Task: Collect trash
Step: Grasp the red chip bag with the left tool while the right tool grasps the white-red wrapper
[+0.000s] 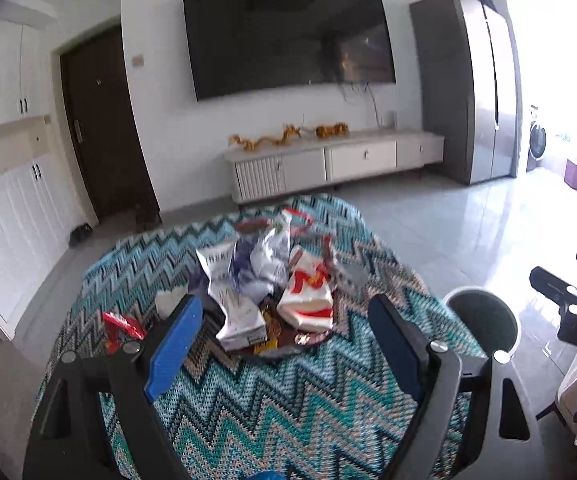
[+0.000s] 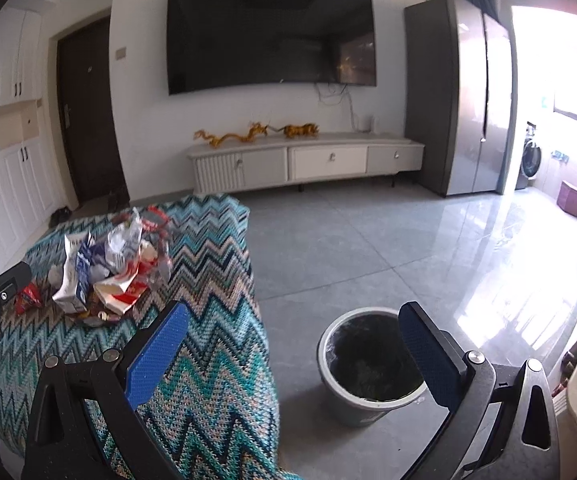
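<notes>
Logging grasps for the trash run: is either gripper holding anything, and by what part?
Nothing is held: left gripper and right gripper both have open, empty jaws.

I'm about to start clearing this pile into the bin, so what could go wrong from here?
The wrappers lie heaped loosely on a dark tray, so pinching one may drag or scatter others across the zigzag cloth. The bin stands on the floor beyond the table edge, so light pieces could drop short. The small red wrapper lies apart, left of the left gripper, and is easy to miss.
</notes>
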{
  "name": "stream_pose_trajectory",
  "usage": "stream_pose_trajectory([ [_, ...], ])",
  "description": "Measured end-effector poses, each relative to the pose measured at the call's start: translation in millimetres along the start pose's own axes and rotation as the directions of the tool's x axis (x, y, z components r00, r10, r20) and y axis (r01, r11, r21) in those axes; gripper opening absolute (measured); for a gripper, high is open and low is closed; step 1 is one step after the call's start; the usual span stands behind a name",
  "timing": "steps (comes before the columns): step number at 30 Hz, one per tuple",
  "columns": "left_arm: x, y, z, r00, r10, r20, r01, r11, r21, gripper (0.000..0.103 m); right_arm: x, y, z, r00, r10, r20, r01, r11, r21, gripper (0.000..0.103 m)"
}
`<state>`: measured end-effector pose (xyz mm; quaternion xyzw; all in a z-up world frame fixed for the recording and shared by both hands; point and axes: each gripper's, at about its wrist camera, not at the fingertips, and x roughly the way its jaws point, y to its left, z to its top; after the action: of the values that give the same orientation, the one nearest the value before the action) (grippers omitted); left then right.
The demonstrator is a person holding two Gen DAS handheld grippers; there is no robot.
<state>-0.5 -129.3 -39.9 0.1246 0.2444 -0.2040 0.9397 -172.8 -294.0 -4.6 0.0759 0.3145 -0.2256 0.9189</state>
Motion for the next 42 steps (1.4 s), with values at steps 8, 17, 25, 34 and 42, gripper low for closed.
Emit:
stream_pose_trajectory([
  [8, 24.9, 64.5, -22.1, 0.993, 0.039, -0.112, -0.046, 0.997, -0.064, 0.085, 34.6, 34.3, 5.7, 0.983, 0.17, -0.074, -0.173, 0.984, -0.034, 0.103],
  [17, 53.1, 183.0, -51.7, 0.955, 0.105, -0.276, -0.166, 0.964, -0.206, 0.085, 90.6, 107.8, 15.7, 0.866, 0.45, -0.22, -0.469, 0.882, -0.039, 0.094],
  [25, 83.9, 226.6, -41.9, 0.957, 0.067, -0.281, -0.147, 0.95, -0.275, 0.085, 142.0, 139.5, 21.8, 0.767, 0.563, -0.308, -0.563, 0.821, 0.099, 0.085],
  [34, 143.6, 214.4, -37.4, 0.944, 0.033, -0.327, -0.116, 0.964, -0.238, 0.085, 179.5, 160.7, 32.7, 0.764, 0.532, -0.366, -0.524, 0.842, 0.129, 0.081],
  [42, 161.9, 228.0, -54.8, 0.924, 0.02, -0.381, -0.135, 0.951, -0.278, 0.083, 202.4, 174.1, 20.5, 0.738, 0.526, -0.422, -0.497, 0.847, 0.188, 0.074],
])
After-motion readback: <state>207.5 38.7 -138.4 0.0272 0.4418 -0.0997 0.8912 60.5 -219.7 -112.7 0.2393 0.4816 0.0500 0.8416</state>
